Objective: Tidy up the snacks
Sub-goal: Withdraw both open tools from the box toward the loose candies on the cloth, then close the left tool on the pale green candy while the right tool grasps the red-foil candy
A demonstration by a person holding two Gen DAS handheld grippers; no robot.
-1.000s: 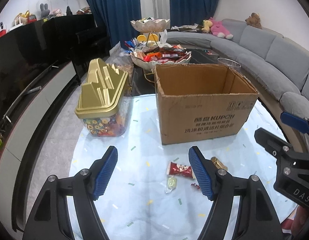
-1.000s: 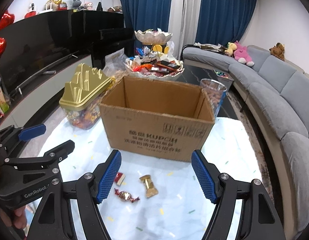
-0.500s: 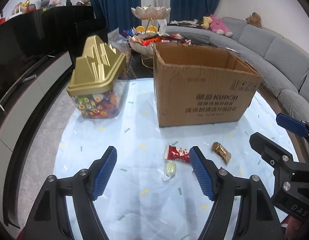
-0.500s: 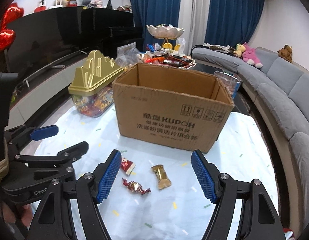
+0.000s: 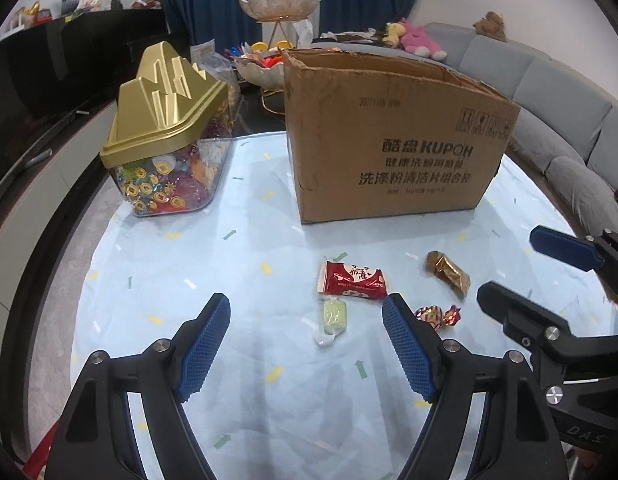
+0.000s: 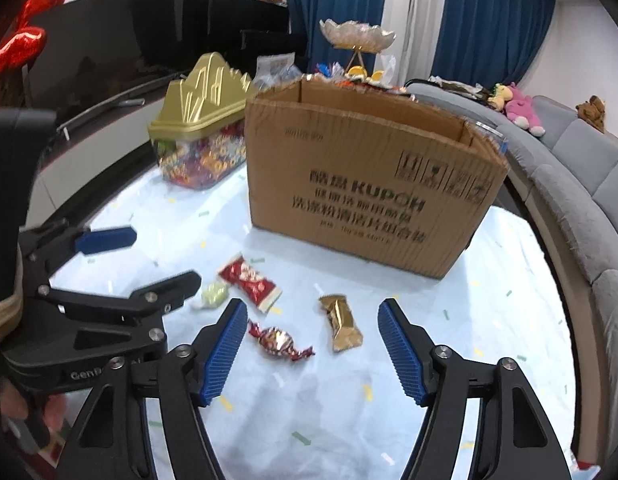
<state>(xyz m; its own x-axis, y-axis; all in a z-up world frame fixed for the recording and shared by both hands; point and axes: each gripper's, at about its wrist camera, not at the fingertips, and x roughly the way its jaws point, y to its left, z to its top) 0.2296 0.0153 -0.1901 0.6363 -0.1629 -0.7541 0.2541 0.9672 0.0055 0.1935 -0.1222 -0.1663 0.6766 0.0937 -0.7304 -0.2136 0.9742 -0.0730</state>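
The cardboard box (image 5: 393, 136) hides most of the lower snack bowl (image 5: 259, 74) behind it. What is inside the box cannot be seen. In the right wrist view, the small print on the box (image 6: 373, 184) is blurred.

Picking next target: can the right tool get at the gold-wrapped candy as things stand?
Probably yes. The gold-wrapped candy lies alone on the tablecloth, ahead between the open right tool's jaws; nothing covers it, though the twist-wrapped candy lies close.

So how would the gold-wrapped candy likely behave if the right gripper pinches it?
The gold candy is small, so it is probably very light. Its crinkled foil looks slick and may slip on the pads or crush a bit. It lies flat, blocky rather than round, so it should slide on the tablecloth rather than roll.
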